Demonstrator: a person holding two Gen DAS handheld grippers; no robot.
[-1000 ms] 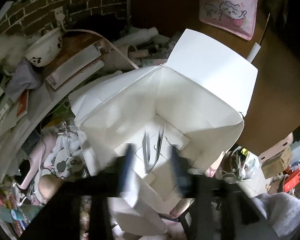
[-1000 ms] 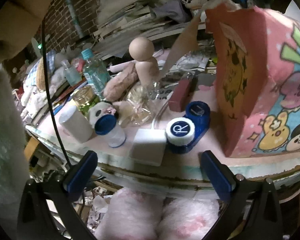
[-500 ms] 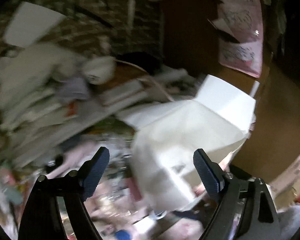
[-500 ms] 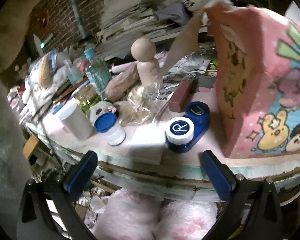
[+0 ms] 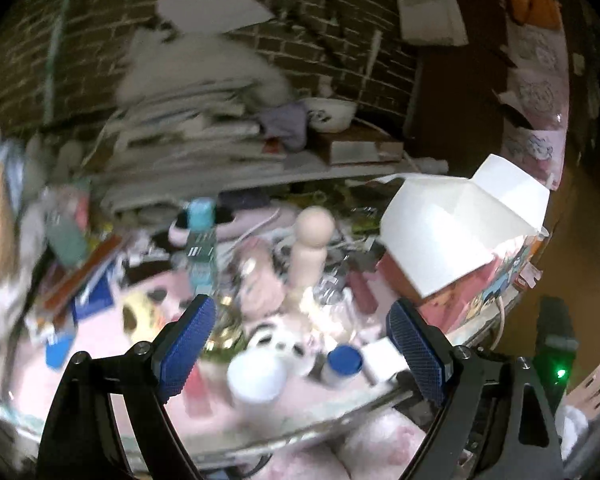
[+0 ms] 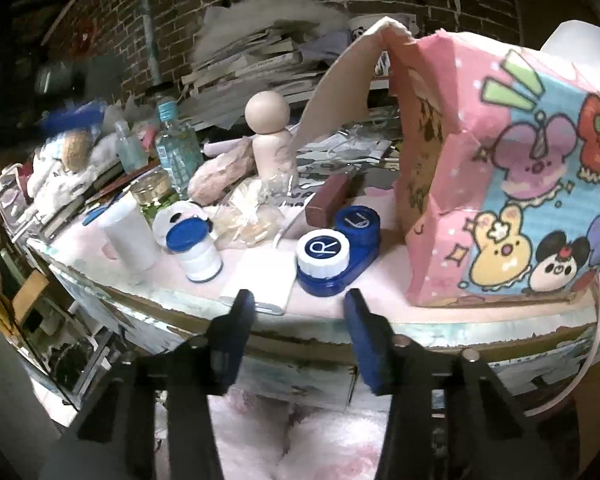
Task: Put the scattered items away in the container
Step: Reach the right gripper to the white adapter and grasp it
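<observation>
Scattered items, among them a contact-lens case (image 6: 336, 252) and a blue-capped bottle (image 6: 194, 250), sit along the table's near edge (image 6: 380, 330) beside the pink box (image 6: 512, 176). Right gripper (image 6: 298, 316) has just been closing, nothing between its jaws; left gripper (image 5: 300, 340) spread wide, empty.

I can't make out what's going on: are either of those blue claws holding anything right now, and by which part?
No, nothing is held. The left gripper stands wide open over the clutter. The right gripper has just been closing, with nothing between its fingers, short of the contact lens case.
</observation>
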